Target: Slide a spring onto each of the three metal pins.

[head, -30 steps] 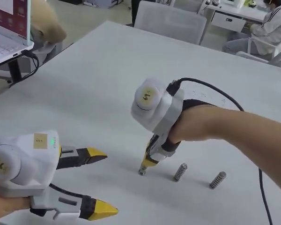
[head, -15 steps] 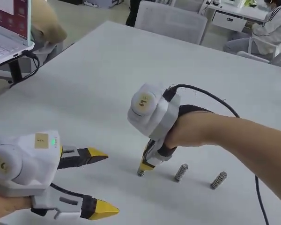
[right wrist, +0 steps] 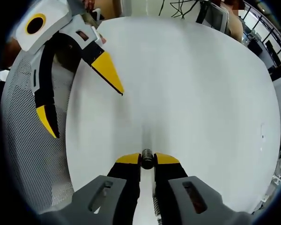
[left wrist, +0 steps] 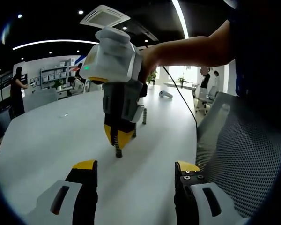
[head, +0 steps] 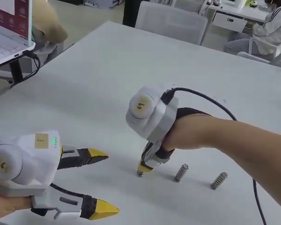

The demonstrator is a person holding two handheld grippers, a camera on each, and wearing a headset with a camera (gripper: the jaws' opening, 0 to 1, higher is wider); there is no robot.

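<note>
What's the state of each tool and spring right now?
right tool: shut on held spring, pointing down at the table
held spring: upright between the jaws, lower end at the table top
left tool: open, holding nothing
middle spring: standing on the table, untouched
far-right spring: standing on the table, untouched
laptop: open
</note>
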